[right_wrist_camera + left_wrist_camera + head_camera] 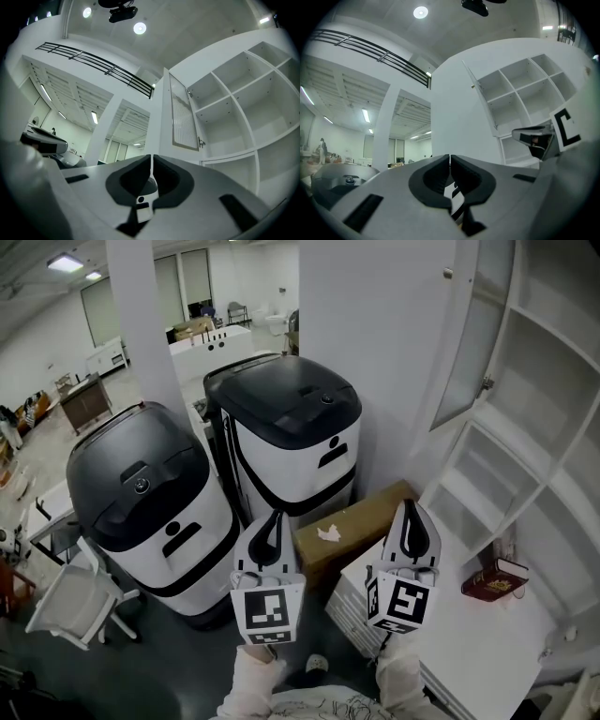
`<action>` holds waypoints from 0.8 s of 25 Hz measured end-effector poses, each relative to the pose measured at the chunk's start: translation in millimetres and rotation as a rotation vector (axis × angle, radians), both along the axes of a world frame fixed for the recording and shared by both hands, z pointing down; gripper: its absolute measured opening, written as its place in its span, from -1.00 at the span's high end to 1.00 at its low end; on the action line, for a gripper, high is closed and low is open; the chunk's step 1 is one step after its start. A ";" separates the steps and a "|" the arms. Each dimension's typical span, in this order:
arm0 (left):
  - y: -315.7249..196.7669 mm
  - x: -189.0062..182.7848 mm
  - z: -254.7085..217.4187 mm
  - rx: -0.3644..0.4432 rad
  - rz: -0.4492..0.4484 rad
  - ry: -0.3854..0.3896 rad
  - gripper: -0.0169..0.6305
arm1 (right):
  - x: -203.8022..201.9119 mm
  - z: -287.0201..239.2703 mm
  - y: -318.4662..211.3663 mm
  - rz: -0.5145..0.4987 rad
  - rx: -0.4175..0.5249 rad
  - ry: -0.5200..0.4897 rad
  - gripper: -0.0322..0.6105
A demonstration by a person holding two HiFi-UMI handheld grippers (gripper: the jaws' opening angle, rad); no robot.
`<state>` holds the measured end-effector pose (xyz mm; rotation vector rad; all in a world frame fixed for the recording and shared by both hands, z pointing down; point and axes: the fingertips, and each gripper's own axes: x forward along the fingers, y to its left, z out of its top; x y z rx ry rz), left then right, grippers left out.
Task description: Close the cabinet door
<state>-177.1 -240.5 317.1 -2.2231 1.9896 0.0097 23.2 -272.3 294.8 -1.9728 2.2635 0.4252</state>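
The white cabinet door (473, 334), with a ribbed glass panel and a small knob near its top, stands swung open on the tall white cabinet (548, 442) at the right. My left gripper (273, 523) is shut and empty, held low in front of a black-and-white machine. My right gripper (411, 514) is also shut and empty, below the open door and apart from it. In the left gripper view, the left gripper (450, 157) faces the door (483, 104) edge-on. Past the right gripper (152, 157), the door (183, 112) hangs open beside bare shelves (234, 108).
Two black-topped white machines (291, 427) (150, 502) stand at the left. A cardboard box (352, 531) sits on the floor between them and the cabinet. A red book (495, 583) lies on the cabinet's lower counter (469, 634). A white chair (75, 606) is at the lower left.
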 end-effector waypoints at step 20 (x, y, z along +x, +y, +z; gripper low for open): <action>-83.2 12.2 -8.0 0.015 0.035 -0.010 0.91 | -0.8 -26.8 -83.1 0.098 0.066 0.128 0.43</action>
